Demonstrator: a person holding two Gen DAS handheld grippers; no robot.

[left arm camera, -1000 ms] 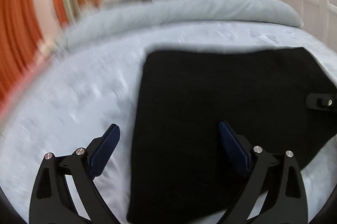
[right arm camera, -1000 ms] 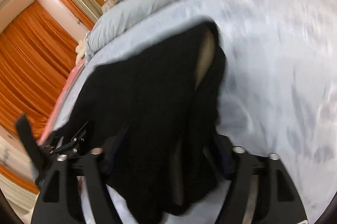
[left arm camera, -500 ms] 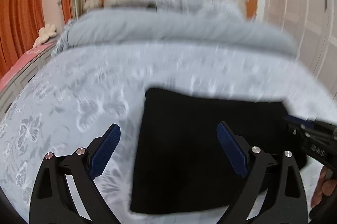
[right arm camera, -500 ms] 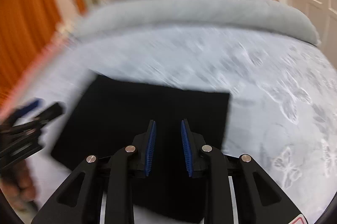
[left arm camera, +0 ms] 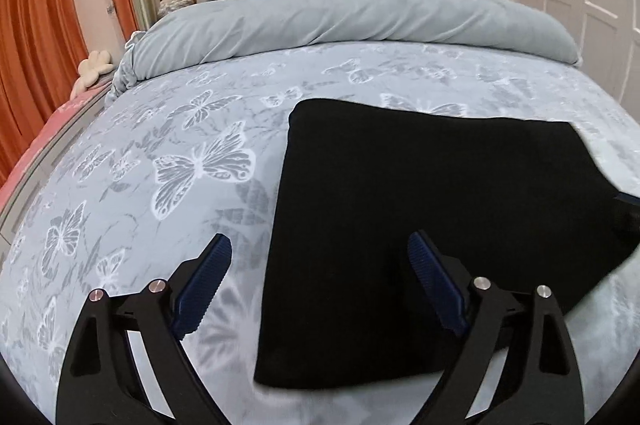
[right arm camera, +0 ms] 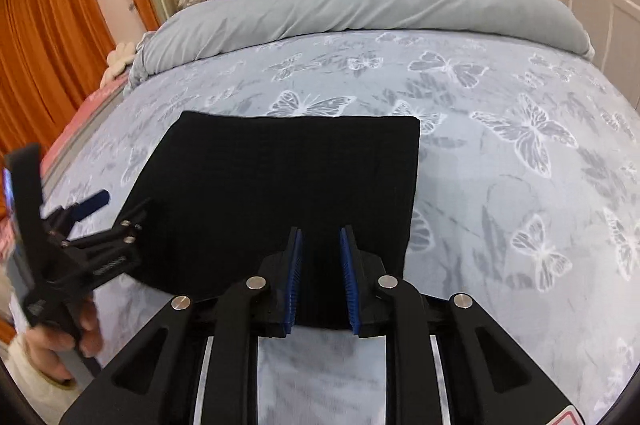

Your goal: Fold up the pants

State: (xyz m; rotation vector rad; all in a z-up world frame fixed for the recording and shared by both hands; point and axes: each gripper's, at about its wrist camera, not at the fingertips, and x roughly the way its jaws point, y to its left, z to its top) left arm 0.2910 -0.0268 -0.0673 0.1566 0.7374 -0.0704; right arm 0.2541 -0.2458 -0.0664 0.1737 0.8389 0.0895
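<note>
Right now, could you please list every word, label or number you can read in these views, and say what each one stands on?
No text is readable.
Engraved marking on the left gripper: too small and blurred.
Red-edged sticker on the right gripper's frame: cut off.
Folded black pants: no print shows.

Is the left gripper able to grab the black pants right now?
Probably yes. The left gripper hangs open just above the folded black pants on the bed, one finger over the cloth, with nothing in between.
</note>
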